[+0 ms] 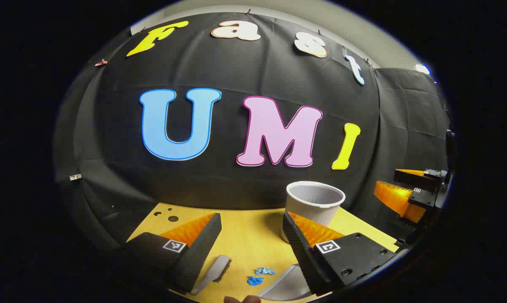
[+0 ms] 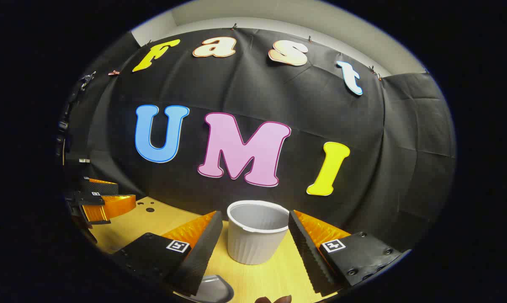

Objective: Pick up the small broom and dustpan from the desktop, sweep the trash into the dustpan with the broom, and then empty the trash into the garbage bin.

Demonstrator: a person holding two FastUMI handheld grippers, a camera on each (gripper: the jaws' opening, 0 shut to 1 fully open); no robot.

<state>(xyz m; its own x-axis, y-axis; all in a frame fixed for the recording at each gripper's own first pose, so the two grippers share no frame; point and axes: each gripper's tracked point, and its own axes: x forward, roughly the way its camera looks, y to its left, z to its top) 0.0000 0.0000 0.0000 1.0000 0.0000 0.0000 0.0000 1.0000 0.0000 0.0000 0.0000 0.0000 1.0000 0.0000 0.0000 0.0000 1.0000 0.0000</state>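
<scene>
My left gripper (image 1: 251, 216) hangs open over the yellow desktop (image 1: 245, 235), nothing between its fingers. Below it lie the small grey broom (image 1: 215, 271), some blue scraps of trash (image 1: 259, 275) and the grey dustpan (image 1: 287, 286), partly hidden by the right-hand finger. The white ribbed garbage bin (image 1: 314, 204) stands beyond that finger. My right gripper (image 2: 255, 212) is open too, and the bin (image 2: 257, 235) stands on the desktop ahead of its fingers, apart from them. An edge of the dustpan (image 2: 213, 290) shows under its left-hand finger. Each gripper appears in the other's view: the right gripper (image 1: 398, 185) and the left gripper (image 2: 114, 193).
The black cloth wall closes the far edge of the desktop right behind the bin. A few round holes (image 1: 169, 216) mark the desktop's far left corner. A fingertip (image 1: 242, 299) shows at the near edge, close to the dustpan.
</scene>
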